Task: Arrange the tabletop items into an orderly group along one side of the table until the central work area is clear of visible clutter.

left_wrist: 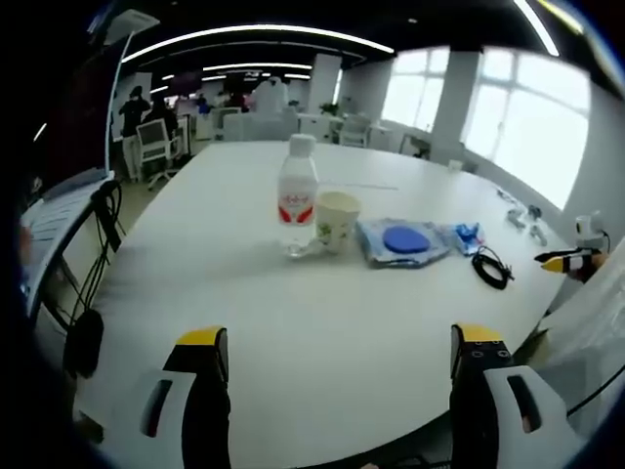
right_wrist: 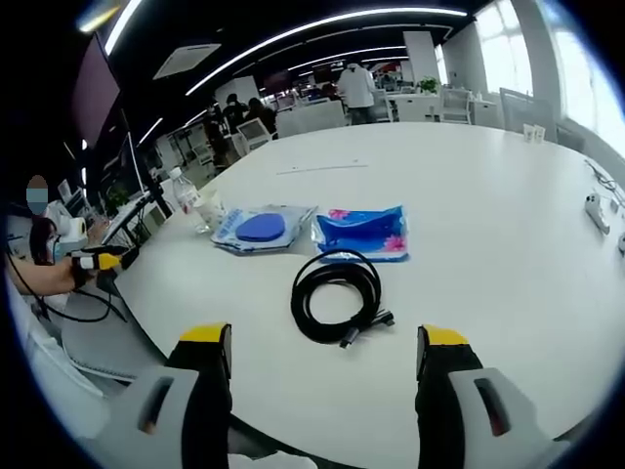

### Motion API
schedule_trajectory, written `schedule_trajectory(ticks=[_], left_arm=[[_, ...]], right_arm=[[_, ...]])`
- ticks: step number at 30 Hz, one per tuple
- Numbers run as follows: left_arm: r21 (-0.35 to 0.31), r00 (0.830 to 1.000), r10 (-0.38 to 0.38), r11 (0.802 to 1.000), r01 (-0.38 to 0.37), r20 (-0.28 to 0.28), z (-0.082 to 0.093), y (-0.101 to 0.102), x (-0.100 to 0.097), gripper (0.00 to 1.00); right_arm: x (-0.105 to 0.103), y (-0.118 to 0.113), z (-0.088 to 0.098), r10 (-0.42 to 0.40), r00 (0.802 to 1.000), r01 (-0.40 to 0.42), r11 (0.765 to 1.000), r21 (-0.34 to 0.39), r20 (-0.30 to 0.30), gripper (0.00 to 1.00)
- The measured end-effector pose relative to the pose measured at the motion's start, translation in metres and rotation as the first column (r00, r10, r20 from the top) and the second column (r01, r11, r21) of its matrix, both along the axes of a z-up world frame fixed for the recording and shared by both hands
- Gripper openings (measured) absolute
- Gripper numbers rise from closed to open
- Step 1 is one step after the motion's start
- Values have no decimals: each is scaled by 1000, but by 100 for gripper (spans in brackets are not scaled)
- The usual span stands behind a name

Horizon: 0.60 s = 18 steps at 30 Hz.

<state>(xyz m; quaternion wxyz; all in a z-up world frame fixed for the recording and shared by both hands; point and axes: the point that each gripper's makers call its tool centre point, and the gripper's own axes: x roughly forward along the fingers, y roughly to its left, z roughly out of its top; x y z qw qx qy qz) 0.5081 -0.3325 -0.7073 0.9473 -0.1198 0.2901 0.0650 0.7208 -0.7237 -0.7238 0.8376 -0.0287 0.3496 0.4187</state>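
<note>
In the left gripper view, the left hand-held gripper [left_wrist: 337, 366] rises from the bottom of the frame, jaws spread wide with nothing between them, over the white round surface [left_wrist: 225, 322]. At centre stand a clear plastic water bottle with a red label [left_wrist: 297, 195] and, just beside it, a pale paper cup [left_wrist: 336, 221]. To the right lie a clear packet holding a blue round pad [left_wrist: 403, 240], a blue tissue pack [left_wrist: 467, 235] and a coiled black cable [left_wrist: 490, 268].

In the right gripper view, the right hand-held gripper [right_wrist: 322, 362] is likewise released and empty. The cable [right_wrist: 337, 293] lies just above its jaws; the tissue pack [right_wrist: 363, 232] and pad packet [right_wrist: 260, 229] sit beyond it, bottle [right_wrist: 183, 191] and cup [right_wrist: 209, 211] at upper left.
</note>
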Motion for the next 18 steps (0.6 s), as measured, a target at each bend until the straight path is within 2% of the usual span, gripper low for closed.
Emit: schedule_trajectory(ticks=[3,18], left_arm=[[-11,1000,8,1000,-8,-2,-2,1,1,90],[-18,1000,4,1000,-4,-2,-3,2,4,89]], right_arm=[[0,1,-1,18,1000,-18,1000,-23,14,76],[1,0,-1,-18,1000,18,1000,-11,-8,75]])
